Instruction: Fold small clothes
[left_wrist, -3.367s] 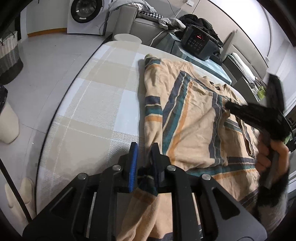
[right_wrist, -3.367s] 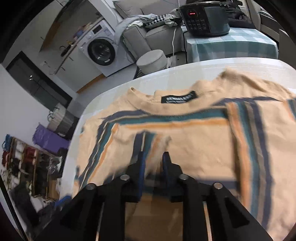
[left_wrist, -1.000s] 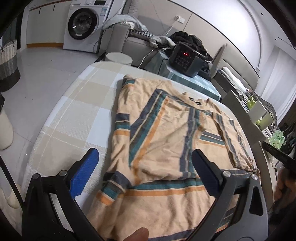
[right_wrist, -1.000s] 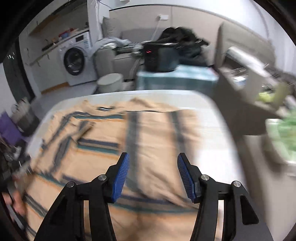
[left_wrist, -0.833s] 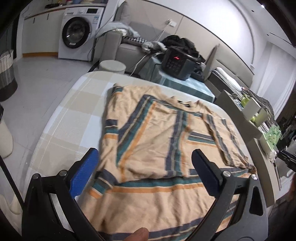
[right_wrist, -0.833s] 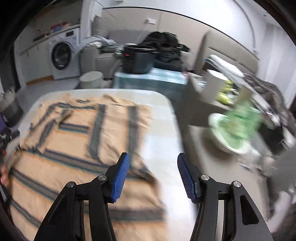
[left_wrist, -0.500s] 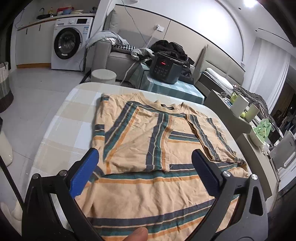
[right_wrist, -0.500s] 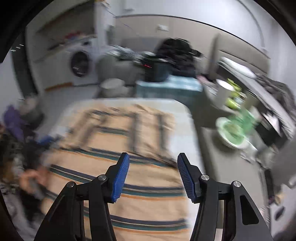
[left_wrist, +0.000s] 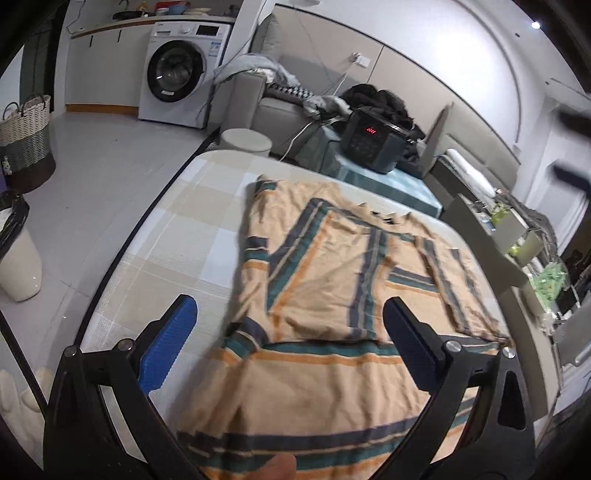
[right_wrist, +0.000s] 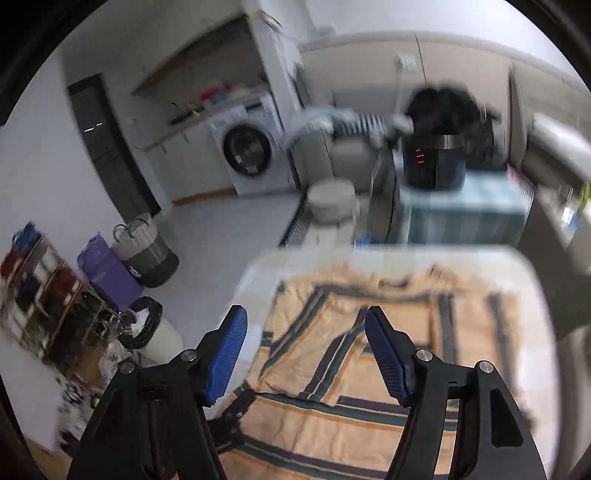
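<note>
Overhead, my left tool (left_wrist: 288, 332) hung with its blue-padded fingers (left_wrist: 170, 347) spread wide apart, gripping nothing, above the near part of the striped shirt (left_wrist: 332, 317). The shirt lay flat on the checked surface (left_wrist: 177, 236), tan with teal, navy and orange bands, both sleeves folded in over its body and the collar pointing away from me. At the left stood a white bin (left_wrist: 18, 266) on the floor, a woven basket (left_wrist: 26, 140) and a washing machine (left_wrist: 177, 74); beyond the surface sat a black cooker (left_wrist: 373, 140) on a teal cloth. My right tool (right_wrist: 304, 354) was likewise parted and empty, held above the left half of the shirt (right_wrist: 406, 354), though that view was blurred. The washing machine (right_wrist: 251, 151) and cooker (right_wrist: 432, 162) showed there too.
</note>
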